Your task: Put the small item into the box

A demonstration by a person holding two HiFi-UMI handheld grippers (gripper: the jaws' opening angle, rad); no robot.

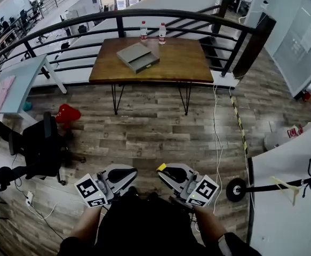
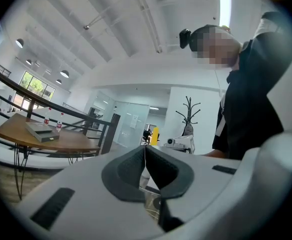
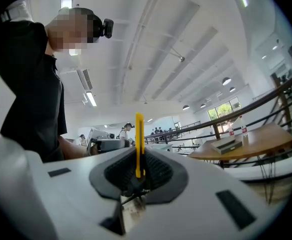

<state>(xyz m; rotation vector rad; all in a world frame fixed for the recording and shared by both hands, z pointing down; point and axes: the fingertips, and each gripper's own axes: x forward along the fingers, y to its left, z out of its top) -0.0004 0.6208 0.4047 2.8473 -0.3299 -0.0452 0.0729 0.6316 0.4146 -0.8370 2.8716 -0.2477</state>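
A grey flat box (image 1: 137,56) lies on a wooden table (image 1: 176,65) far ahead by the railing. Both grippers are held close to my body, well short of the table. My right gripper (image 1: 164,170) is shut on a small flat yellow item (image 1: 161,167), which stands up between the pads (image 3: 156,171) in the right gripper view as a thin yellow strip (image 3: 139,144). My left gripper (image 1: 124,174) is shut, pads (image 2: 128,171) pressed together with nothing between them. The box (image 2: 42,131) and table (image 2: 70,141) show small at the left gripper view's left, and the box (image 3: 227,144) at the right gripper view's right.
Two water bottles (image 1: 143,31) stand at the table's far edge before a black railing (image 1: 171,15). A black office chair (image 1: 40,145) and a red object (image 1: 67,114) are at left. A white desk (image 1: 288,196) is at right, and a cable (image 1: 217,137) runs along the wooden floor.
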